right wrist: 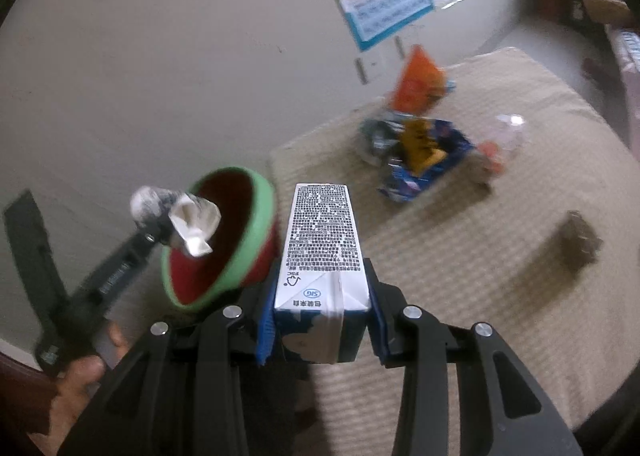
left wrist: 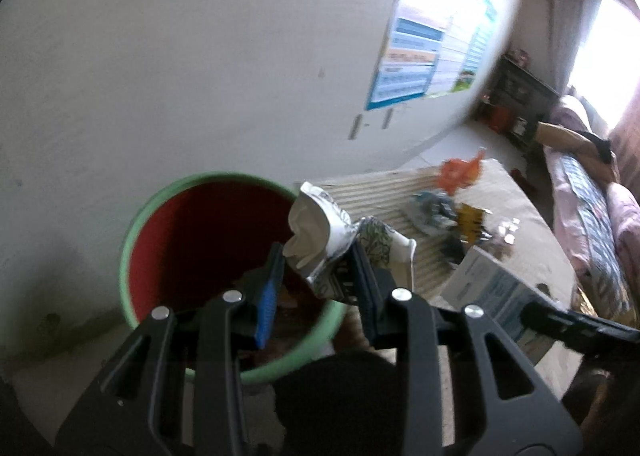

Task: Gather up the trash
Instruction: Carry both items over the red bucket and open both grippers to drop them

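Note:
My left gripper (left wrist: 318, 256) is shut on a crumpled white paper cup (left wrist: 324, 234) and holds it over the right rim of a red bin with a green rim (left wrist: 136, 228). The right wrist view shows the same cup (right wrist: 192, 224) above the bin (right wrist: 256, 232). My right gripper (right wrist: 320, 276) is shut on a white and blue milk carton (right wrist: 322, 256), just right of the bin. The carton also shows in the left wrist view (left wrist: 492, 292). A pile of wrappers (right wrist: 420, 144) lies on the beige mat (right wrist: 480, 256) beyond.
An orange packet (right wrist: 416, 84) stands at the back of the pile. A clear plastic piece (right wrist: 508, 136) lies to its right. A dark brown scrap (right wrist: 580, 244) lies on the mat at right. A white wall with a poster (left wrist: 424, 64) is behind the bin.

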`<move>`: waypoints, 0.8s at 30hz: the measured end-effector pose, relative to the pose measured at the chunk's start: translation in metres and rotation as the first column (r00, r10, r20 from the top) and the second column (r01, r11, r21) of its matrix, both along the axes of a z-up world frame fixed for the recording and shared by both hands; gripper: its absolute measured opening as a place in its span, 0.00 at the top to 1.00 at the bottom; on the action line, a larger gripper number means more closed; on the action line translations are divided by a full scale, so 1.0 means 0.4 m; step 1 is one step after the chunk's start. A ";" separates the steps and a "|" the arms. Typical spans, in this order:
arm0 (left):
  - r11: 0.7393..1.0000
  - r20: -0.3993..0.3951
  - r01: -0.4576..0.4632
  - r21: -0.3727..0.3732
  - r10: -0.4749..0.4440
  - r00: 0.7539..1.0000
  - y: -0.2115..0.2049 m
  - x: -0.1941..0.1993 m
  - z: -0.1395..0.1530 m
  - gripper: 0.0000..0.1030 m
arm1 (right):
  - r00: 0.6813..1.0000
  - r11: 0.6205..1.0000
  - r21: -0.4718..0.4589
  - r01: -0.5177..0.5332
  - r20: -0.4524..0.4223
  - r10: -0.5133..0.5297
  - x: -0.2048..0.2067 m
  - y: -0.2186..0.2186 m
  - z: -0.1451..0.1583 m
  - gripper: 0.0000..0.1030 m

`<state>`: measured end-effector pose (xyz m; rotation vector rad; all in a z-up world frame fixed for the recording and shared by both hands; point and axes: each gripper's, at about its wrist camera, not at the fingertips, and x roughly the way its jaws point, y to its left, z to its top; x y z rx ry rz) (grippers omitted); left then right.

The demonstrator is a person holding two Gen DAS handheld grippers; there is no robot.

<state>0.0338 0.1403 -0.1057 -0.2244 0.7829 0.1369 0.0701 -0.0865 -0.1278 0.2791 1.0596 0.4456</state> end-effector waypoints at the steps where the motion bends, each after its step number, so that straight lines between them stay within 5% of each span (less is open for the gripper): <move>1: 1.000 -0.004 -0.026 -0.003 0.026 1.000 0.026 -0.001 -0.006 0.68 | 1.000 1.000 0.017 -0.015 -0.002 0.015 0.008 0.024 0.001 0.64; 10: 0.986 -0.040 -0.166 -0.007 0.166 0.985 0.185 -0.009 -0.039 0.68 | 0.990 0.990 0.009 -0.143 0.015 0.143 0.070 0.214 0.018 0.64; 24: 0.978 -0.086 -0.208 0.015 0.209 0.974 0.237 0.014 -0.093 0.68 | 0.977 0.977 -0.010 -0.211 -0.019 0.211 0.133 0.344 -0.016 0.64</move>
